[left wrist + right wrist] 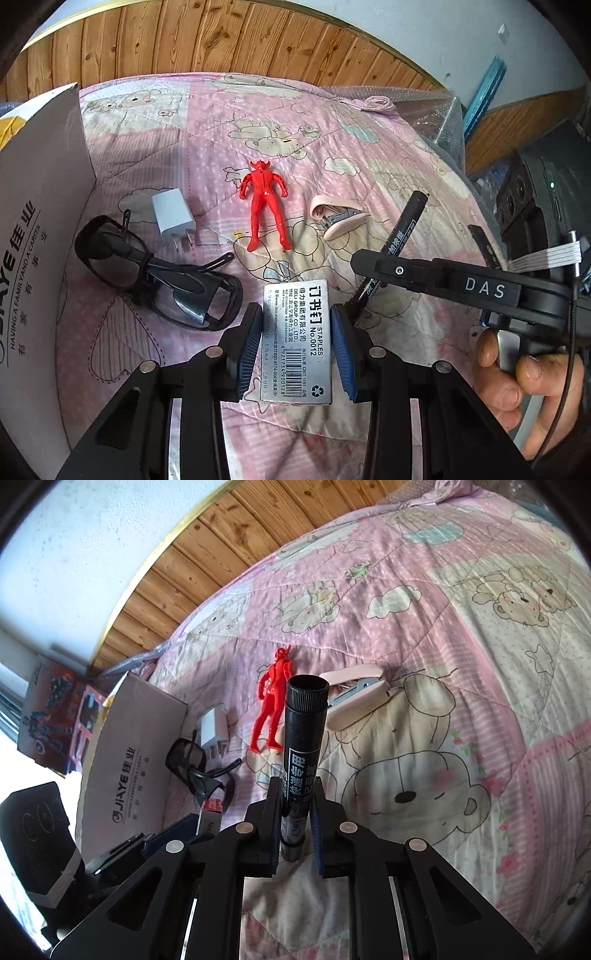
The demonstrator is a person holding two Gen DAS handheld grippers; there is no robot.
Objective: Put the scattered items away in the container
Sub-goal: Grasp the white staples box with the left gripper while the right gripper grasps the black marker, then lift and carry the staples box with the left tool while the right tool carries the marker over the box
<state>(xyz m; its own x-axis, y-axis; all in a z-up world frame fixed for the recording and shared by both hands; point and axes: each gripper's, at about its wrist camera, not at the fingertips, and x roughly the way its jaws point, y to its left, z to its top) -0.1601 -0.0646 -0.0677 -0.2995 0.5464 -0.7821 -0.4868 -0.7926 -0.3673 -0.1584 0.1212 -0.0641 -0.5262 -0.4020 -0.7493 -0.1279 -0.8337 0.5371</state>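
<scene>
staples box [295, 341] sits between the two blue pads of the left gripper [295, 345]. the pads press on both long sides of the box, so these tongs are holding it. the box is silver with black writing and a bar code on it. it is low, close over the pink quilt [369, 147].

the right gripper [297, 825] holds a black marker [301, 746]. the tongs are narrow and squeeze the lower part of the marker, and the marker points forward past the fingers. in the left view the right gripper comes in from the right side, with a hand [524, 380] around its handle.

the quilt has bears and clouds on it. a red toy figure [264, 206] lies flat on the quilt, in front of the staples box. a pink stapler [338, 218] lies just to the right of the toy, with its mouth open. a white charger plug [173, 218] lies to the left of the toy. black glasses [155, 273] lie folded near the plug, just beside the left gripper.

a cardboard box [40, 229] stands at the left edge of the quilt, near the glasses. its side faces us and has writing on it. i cannot tell what is inside it. a wood wall panel [221, 40] runs behind the bed.
</scene>
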